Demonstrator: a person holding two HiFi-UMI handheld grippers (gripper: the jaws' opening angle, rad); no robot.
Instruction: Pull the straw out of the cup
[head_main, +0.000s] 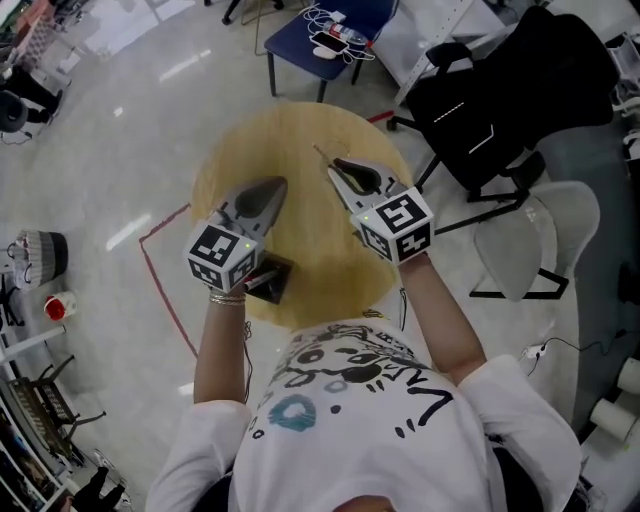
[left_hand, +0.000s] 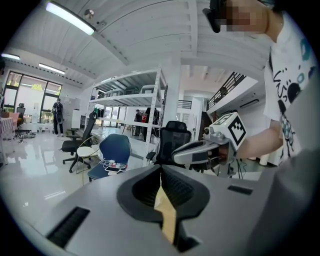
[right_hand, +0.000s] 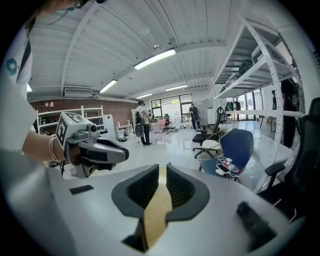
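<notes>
At far left, a red tape line (head_main: 160, 270) is seen on the pale floor (head_main: 130, 150) beside a round wooden desk (head_main: 300, 130). Two claws are held over the desk by a person in a white printed T-shirt (head_main: 350, 400). A bracelet (head_main: 228, 296) is worn on the left wrist. The left claw (head_main: 281, 183) is held above the desk's left half, and its jaws are shown closed tip to tip in its own view (left_hand: 161, 172), with only the wood seen behind them. The right claw (head_main: 334, 163) is held just beside it, towards the desk's right half. In its own view (right_hand: 161, 172) its jaws are parted by a narrow slit, through which only the wood is seen. Each claw is caught in the other's camera. The cup and the straw cannot be made out in any view. A blue chair (head_main: 330, 25) strewn with cables is seen beyond the desk. A black office chair (head_main: 500, 100) and a white chair (head_main: 540, 240) are seen at right.
</notes>
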